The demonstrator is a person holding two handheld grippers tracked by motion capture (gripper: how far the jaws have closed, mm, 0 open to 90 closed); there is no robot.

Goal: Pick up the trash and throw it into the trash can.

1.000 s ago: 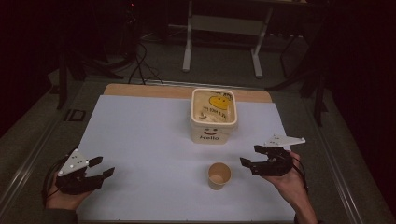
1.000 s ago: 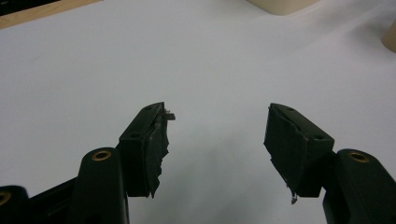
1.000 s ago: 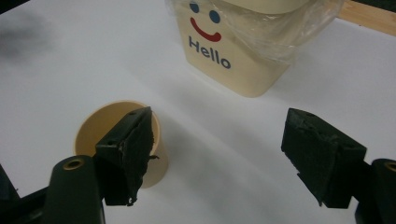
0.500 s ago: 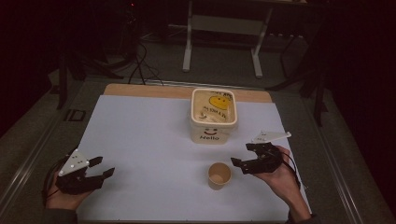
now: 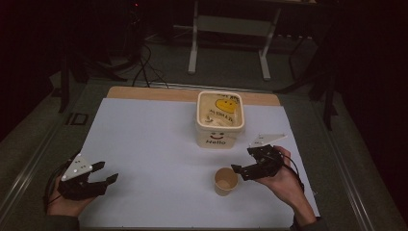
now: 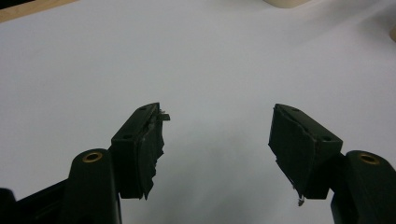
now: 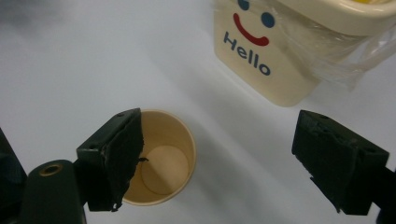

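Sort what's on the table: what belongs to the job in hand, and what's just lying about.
In the job: paper cup, empty and upright; right gripper, jaws just opening beside it.
Lying about: cream bin marked Hello; left gripper, open, resting on the white table.

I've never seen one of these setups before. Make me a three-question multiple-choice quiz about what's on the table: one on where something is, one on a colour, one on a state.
1. Where does the paper cup stand?
A. In front of the bin, on the person's side
B. Inside the bin
C. Beside the left gripper

2. What colour is the smiling mouth printed on the bin?
A. Green
B. Red
C. Black

3. How is the right gripper?
A. Shut on the cup
B. Shut on nothing
C. Open, just been opening, nothing pressed between its jaws

Answers:
1 A: the high view shows the cup on the white sheet, nearer the person than the bin.
2 B: the right gripper view shows a red curve above "Hello".
3 C: the jaws stand wide apart, with the cup behind one jaw, not gripped.
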